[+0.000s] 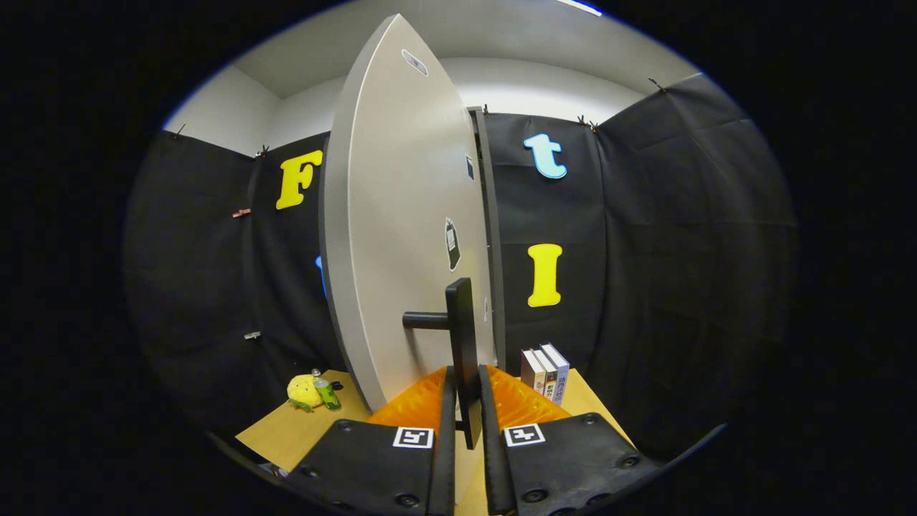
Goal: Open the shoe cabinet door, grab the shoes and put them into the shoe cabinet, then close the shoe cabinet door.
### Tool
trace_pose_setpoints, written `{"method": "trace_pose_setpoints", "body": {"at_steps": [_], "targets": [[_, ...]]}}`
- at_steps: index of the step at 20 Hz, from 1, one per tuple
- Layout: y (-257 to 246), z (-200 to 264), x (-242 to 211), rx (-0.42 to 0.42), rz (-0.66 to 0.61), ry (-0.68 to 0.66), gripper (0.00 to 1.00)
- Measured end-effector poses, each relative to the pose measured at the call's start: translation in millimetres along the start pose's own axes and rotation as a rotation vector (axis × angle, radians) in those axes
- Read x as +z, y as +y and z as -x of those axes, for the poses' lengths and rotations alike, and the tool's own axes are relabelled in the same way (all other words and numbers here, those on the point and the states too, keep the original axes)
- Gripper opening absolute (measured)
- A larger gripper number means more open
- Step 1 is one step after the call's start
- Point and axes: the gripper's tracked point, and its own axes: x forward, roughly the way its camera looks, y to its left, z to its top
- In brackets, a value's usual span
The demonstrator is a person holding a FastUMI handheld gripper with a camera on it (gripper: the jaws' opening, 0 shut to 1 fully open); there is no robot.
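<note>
On the wooden table (286,430), left of the door, a yellow plush toy (303,391) lies touching a small green bottle (327,393); to the right, three books (544,373) stand upright near the black cloth wall. The shoe cabinet door (401,236) stands swung open, edge toward the camera, hiding most of the cabinet behind it. Its dark handle (462,344) juts from the lower door face and runs down between the two fingers. The gripper (466,408) is clenched on that handle, both fingers pressing its vertical bar from either side.
</note>
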Motion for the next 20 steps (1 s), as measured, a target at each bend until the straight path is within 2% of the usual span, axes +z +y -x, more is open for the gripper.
{"method": "trace_pose_setpoints", "body": {"at_steps": [8, 14, 20], "targets": [[-15.9, 12.1, 17.5, -0.028, 0.011, -0.058, 0.21], [-36.6, 31.6, 31.7, -0.094, 0.011, -0.108, 0.21], [-26.5, 59.8, 25.6, -0.062, 0.015, -0.121, 0.21]]}}
